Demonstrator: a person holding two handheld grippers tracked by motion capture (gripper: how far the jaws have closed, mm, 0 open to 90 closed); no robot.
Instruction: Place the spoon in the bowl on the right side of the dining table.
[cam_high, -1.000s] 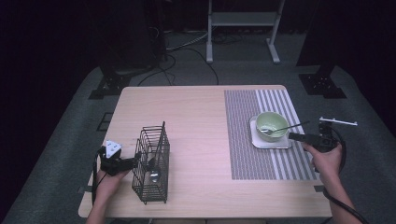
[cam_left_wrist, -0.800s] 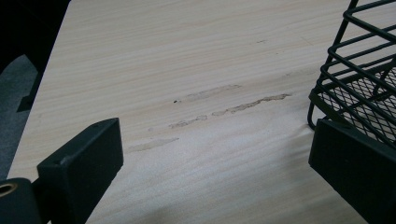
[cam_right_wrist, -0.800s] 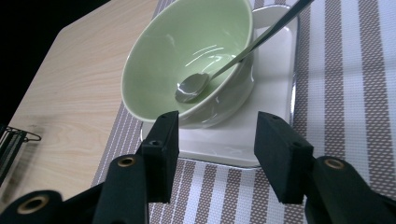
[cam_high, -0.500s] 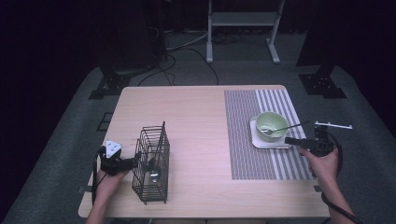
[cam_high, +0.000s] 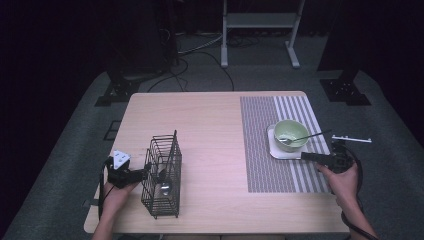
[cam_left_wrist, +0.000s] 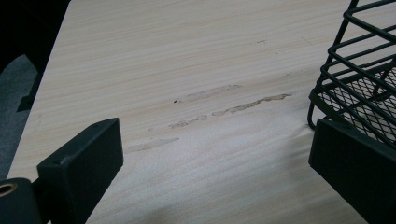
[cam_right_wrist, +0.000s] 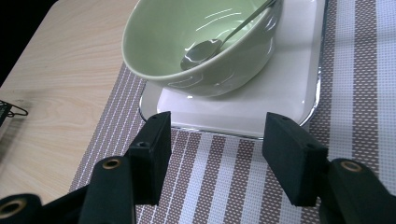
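**Place setting and cutlery caddy: positions and reasons**

Item 1. Right tool (cam_right_wrist: 212, 154), seen in the right gripper view and at the right edge of the tabletop in the high view (cam_high: 320, 158). Its jaws have just been opening and stand apart with nothing between them; only striped mat shows in the gap. It points at the near rim of the tray, low and level, which reads as a release just made or an approach to the setting.

Item 2. Spoon (cam_right_wrist: 219, 37). Bowl end rests inside the green bowl (cam_right_wrist: 154, 51), handle leaning over the rim toward the right side of the tabletop (cam_high: 305, 137). That lean keeps the handle reachable from the right hand's side.

Item 3. White tray (cam_right_wrist: 289, 88). Lies flat on the striped placemat (cam_high: 260, 145) and carries the bowl; the mat marks the eating place on the right half.

Item 4. Wire caddy (cam_high: 162, 175). Stands upright on the left half, well apart from the setting, with what looks like a spoon inside it.

Item 5. Left tool (cam_high: 131, 175). Jaws wide apart in the left gripper view; the right-hand jaw sits against the caddy's lower wire corner (cam_left_wrist: 345, 93), the other over bare tabletop (cam_left_wrist: 187, 56). Probably a steadying post, not a clamp
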